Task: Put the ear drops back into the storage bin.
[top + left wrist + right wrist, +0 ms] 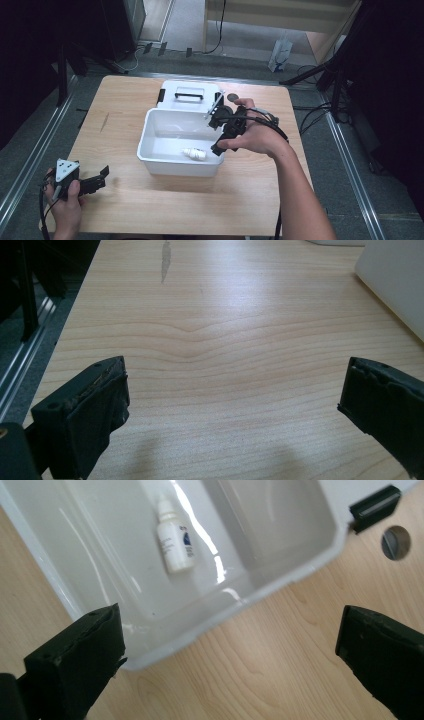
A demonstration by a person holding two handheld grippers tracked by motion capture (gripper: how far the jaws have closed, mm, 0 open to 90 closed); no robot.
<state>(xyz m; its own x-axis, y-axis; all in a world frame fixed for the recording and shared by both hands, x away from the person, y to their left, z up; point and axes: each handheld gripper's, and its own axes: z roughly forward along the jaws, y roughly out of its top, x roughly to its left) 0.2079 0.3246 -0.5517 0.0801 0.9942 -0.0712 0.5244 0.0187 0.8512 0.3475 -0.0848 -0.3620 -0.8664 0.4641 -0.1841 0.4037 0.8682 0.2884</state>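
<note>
A white plastic bin (148, 131) stands in the middle of the wooden table. A small white dropper bottle (194, 154) lies on its side on the bin's floor near the front right corner; the right gripper view shows this bottle (175, 540) with a dark blue label. My right gripper (216, 132) hovers over the bin's right rim, open, with nothing between its jaws (230, 635). My left gripper (102, 179) rests low at the table's front left corner, open and apart from the bin, over bare wood (232, 390).
The bin's white lid (187, 95) with a black handle lies flat just behind the bin. A round hole (396, 542) in the tabletop and a black latch (375, 507) sit beside the bin's far right corner. The bin's wall (395, 285) is right of my left gripper.
</note>
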